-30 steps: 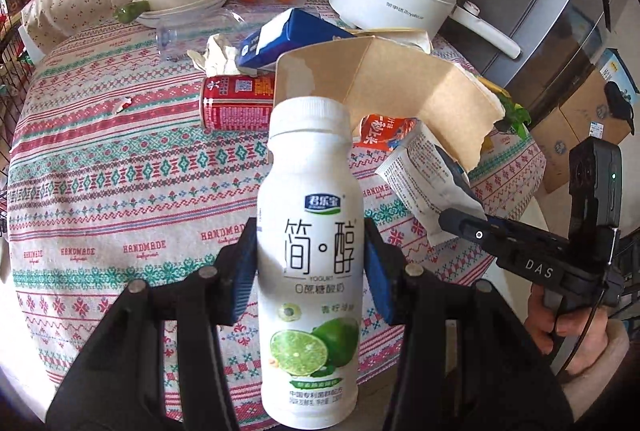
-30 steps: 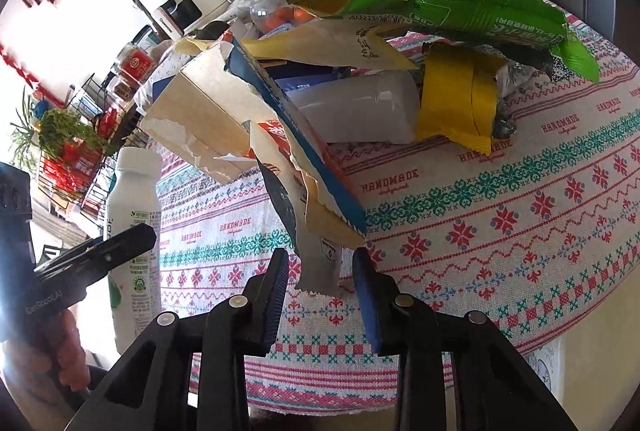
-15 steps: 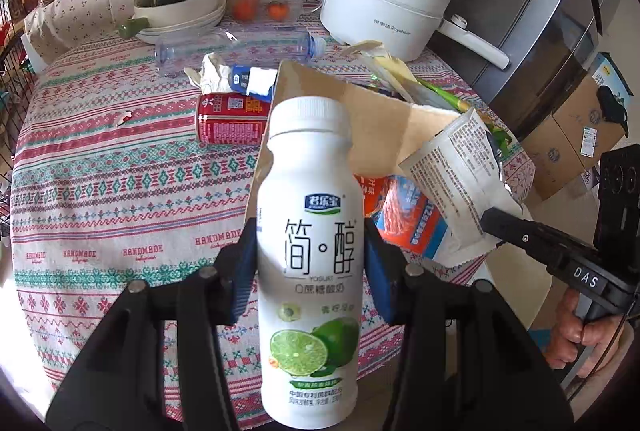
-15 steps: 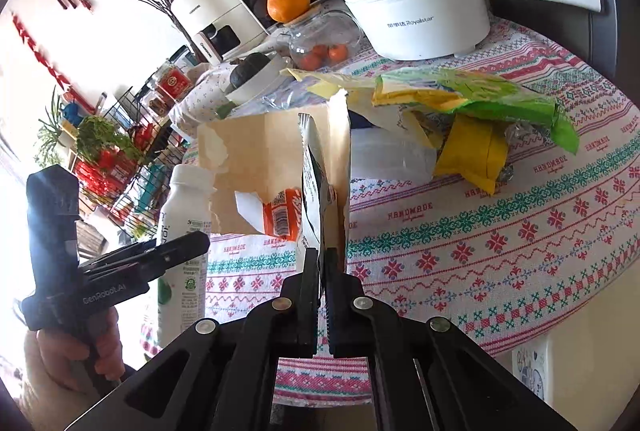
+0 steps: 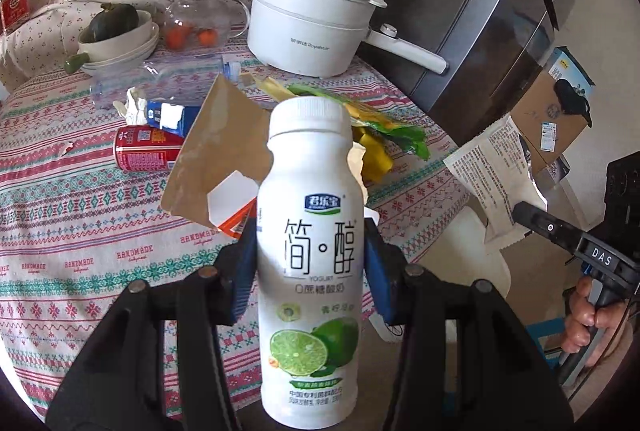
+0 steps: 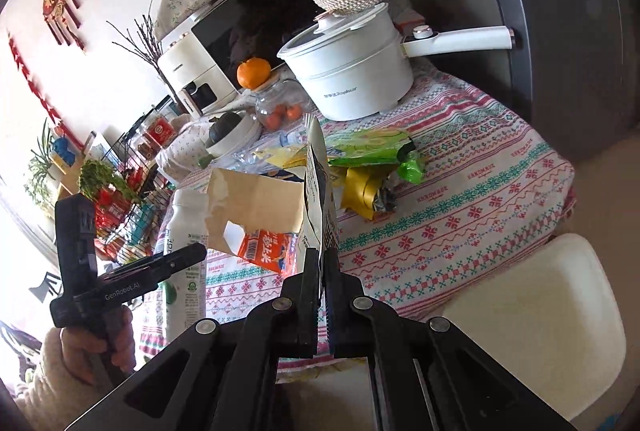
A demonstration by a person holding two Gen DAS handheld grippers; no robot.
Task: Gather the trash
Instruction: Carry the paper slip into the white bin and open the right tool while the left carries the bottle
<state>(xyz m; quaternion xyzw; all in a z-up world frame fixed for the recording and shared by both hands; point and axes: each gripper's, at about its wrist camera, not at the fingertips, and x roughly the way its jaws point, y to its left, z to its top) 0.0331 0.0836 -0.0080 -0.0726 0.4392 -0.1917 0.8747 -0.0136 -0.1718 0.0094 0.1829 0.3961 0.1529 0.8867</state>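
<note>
The right gripper point(image 6: 322, 263) has its jaws pressed together on the lower edge of a white printed wrapper point(image 6: 318, 187), which stands up edge-on from the pinch, its long axis running away along the fingers. In the left wrist view the same wrapper point(image 5: 494, 187) hangs in the air beyond the near right edge of the table point(image 5: 80, 231), clear of the cloth. The left gripper point(image 5: 310, 271) grips a white lime yoghurt bottle point(image 5: 310, 251) upright between its blue pads, cap upward, also lifted off the cloth at the near edge.

Both hands seem loaded, so I judge the coming move to be a carry to a bin, which no view shows. The rest of the trash lies ahead of both tools toward the table's middle: a torn brown paper bag point(image 5: 216, 155), an orange carton point(image 6: 266, 247) under it, a red can point(image 5: 146, 149) to the left and green and yellow snack packets point(image 6: 368, 159) to the right. The right gripper looks nearer the packets, the left nearer the can.
</note>
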